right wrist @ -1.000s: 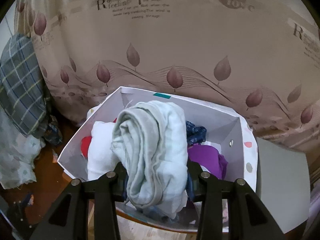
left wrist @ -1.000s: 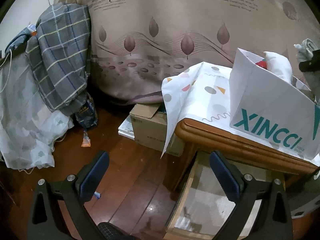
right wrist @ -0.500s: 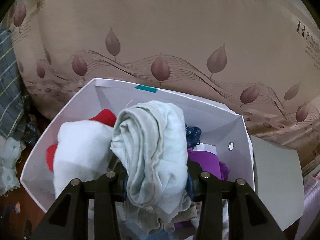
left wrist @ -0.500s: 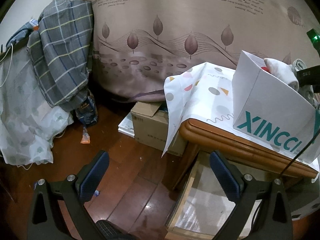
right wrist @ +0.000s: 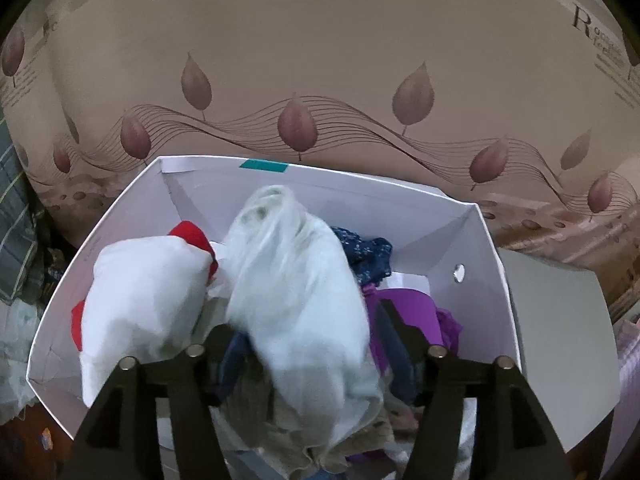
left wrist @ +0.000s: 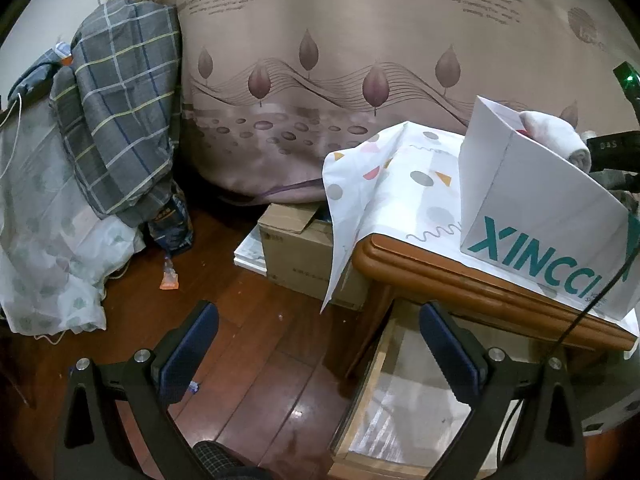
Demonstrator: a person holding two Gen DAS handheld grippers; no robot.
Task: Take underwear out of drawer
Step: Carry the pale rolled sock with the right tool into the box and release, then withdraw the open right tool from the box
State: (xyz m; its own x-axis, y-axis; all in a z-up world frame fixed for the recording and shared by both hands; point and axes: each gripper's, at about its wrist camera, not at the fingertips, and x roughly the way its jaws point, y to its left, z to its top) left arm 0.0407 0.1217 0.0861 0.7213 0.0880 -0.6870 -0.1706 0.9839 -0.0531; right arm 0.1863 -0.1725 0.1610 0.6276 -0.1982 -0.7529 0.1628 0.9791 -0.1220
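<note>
Lying blurred, pale rolled underwear (right wrist: 296,292), crumpled

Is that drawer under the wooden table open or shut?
Open. The left wrist view shows the drawer pulled out below the wooden table, its pale lined bottom exposed and apparently bare.

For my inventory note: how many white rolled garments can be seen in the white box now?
2. The white bundle lies at the left of the white box; the pale rolled garment is in the middle, between the opening jaws of the right gripper. Others may be hidden underneath.
</note>
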